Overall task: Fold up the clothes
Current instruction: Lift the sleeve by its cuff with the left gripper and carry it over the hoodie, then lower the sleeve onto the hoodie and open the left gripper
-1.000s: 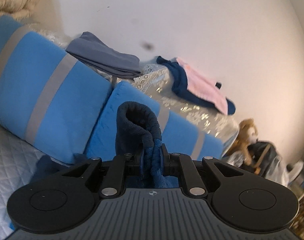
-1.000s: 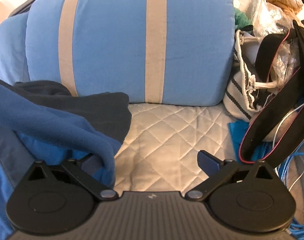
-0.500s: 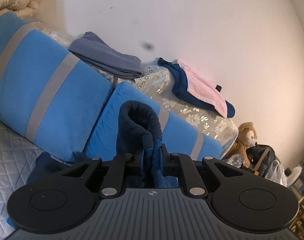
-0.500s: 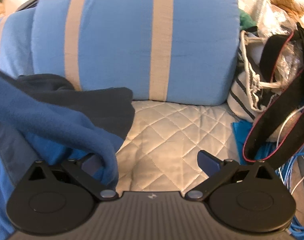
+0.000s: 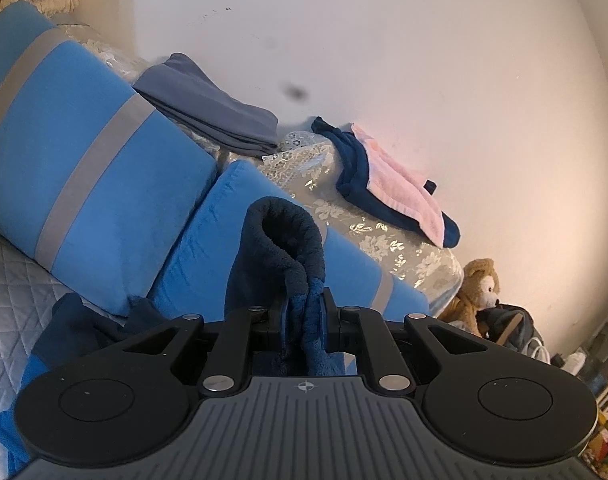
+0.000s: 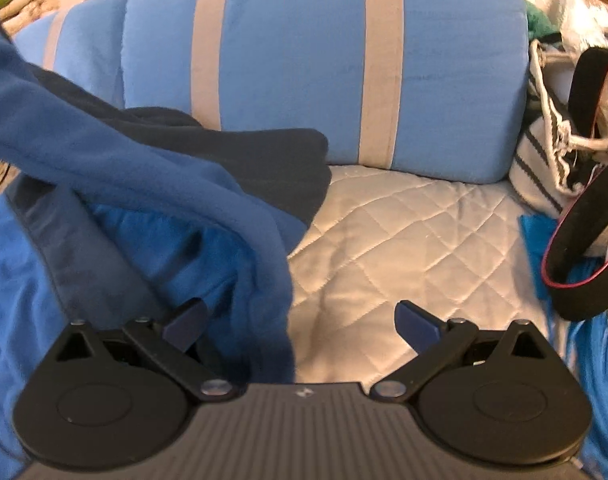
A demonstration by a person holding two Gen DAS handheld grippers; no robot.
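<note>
My left gripper (image 5: 303,316) has its jaws clamped on a bunched edge of the blue fleece garment (image 5: 282,256). The pinched fabric stands up past the fingertips in a dark navy loop, its fold pointing up and away from me toward the cushions. A lighter blue layer sits right between the pads.

From the right wrist view, the same blue fleece garment (image 6: 144,168) runs as a long band from upper left down to lower centre, so its long axis is diagonal across the frame. The low end hangs over the body of my right gripper (image 6: 300,320), close to the left finger (image 6: 186,320). Jaws there stand wide apart; the cloth lies between them toward the left side, and I cannot tell whether it touches the left pad. The right pad is bare. A darker navy part of the garment spreads flat on the quilted cover (image 6: 404,240) behind the band.

Two blue cushions with grey stripes (image 5: 88,184) lean along the back. Above them: a folded grey-blue cloth (image 5: 212,108), and a pink piece on a navy one (image 5: 400,188). Teddy bear (image 5: 478,292) at far right. A striped bag (image 6: 544,160) and a black strap (image 6: 584,216) sit right of the cover.
</note>
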